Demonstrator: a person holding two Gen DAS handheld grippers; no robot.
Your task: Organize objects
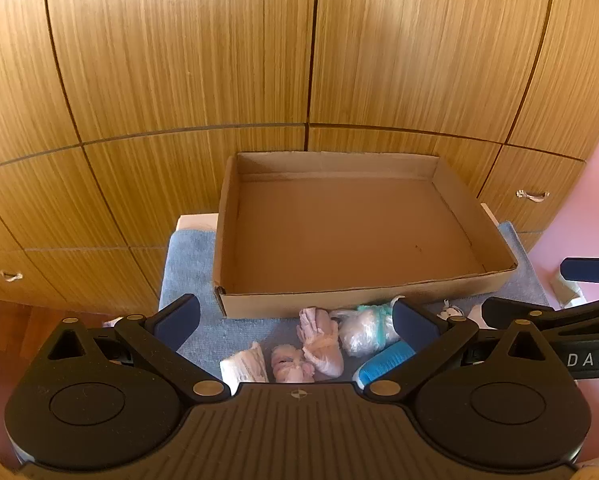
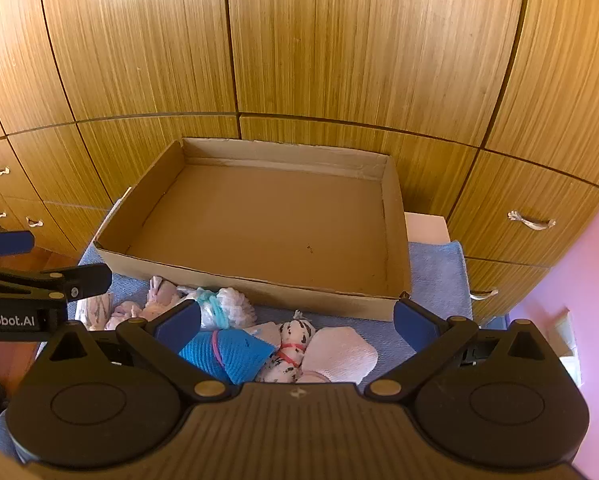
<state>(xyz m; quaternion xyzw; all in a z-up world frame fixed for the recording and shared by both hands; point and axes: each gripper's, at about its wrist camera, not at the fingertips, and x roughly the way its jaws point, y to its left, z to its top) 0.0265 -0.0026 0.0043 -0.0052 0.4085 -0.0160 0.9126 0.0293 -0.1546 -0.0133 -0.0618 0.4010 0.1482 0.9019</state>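
Plainly, the cardboard box (image 1: 355,224) stood empty at the far edge of the blue towel (image 1: 187,256), so I judged the first pick should be a clean one: close on a single bundle, not two. My left gripper (image 1: 297,320) hung with jaws apart above the pink socks (image 1: 319,340); my right gripper (image 2: 297,322), jaws likewise apart, hung over the blue roll (image 2: 231,354) and spotted socks (image 2: 291,348) along the near edge.

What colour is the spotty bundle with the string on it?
The spotty bundle is white with black spots, tied with red string; the right wrist view shows it best.
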